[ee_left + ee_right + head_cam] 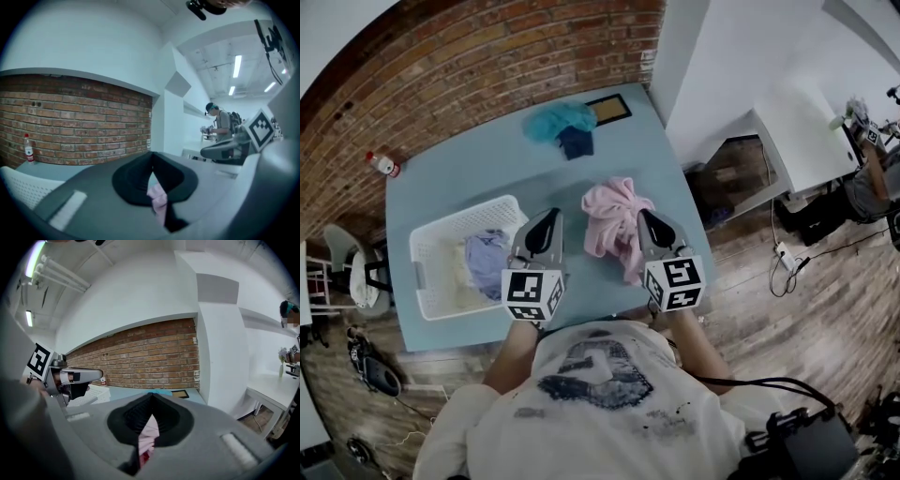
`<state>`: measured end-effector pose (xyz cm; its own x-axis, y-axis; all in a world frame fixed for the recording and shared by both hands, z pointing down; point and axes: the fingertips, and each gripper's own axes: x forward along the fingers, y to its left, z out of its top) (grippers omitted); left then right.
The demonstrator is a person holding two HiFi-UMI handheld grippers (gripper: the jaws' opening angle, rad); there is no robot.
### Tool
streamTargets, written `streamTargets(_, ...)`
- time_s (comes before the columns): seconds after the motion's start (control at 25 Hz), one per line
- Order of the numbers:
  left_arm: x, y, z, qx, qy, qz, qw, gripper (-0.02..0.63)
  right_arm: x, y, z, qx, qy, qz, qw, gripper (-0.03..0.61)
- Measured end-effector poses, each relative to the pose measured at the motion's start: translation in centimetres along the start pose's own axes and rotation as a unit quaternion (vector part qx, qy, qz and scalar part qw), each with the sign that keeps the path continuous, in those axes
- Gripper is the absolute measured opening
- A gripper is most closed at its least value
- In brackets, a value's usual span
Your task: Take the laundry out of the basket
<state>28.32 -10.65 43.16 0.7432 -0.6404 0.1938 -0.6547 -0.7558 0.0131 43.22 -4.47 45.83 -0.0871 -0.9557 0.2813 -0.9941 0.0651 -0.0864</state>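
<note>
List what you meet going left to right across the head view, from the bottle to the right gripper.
bottle → white laundry basket → left gripper → pink garment → right gripper. The teal cloth is left out because it overlaps the left gripper's span.

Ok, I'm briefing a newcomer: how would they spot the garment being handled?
Find the light blue table by the brick wall, with a white basket on its left. Right of the basket, the left gripper and right gripper each pinch a crumpled pink garment. It is the only pink piece; the far edge has a teal cloth and a dark blue cloth.
</note>
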Motion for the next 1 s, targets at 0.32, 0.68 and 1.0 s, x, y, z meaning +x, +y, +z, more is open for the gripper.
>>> streamTargets(0.32,-3.6,6.2,0.4,-0.004,-0.001,0.059,0.9982,-0.009,3.8,5.9,0.8,-0.007,0.007,0.061,0.998,-0.002)
streamTargets(0.68,-11.0,15.7,-1.2,-0.018,0.01,0.131,0.9911,-0.009,8.8,16.5,1.9,-0.023,0.011,0.128,0.991,-0.002)
streamTargets(1.0,-17.1,24.3,-2.8,-0.034,0.008,0.151,0.9879,-0.009,12.1,26.6,2.9,-0.043,0.024,0.149,0.988,-0.002)
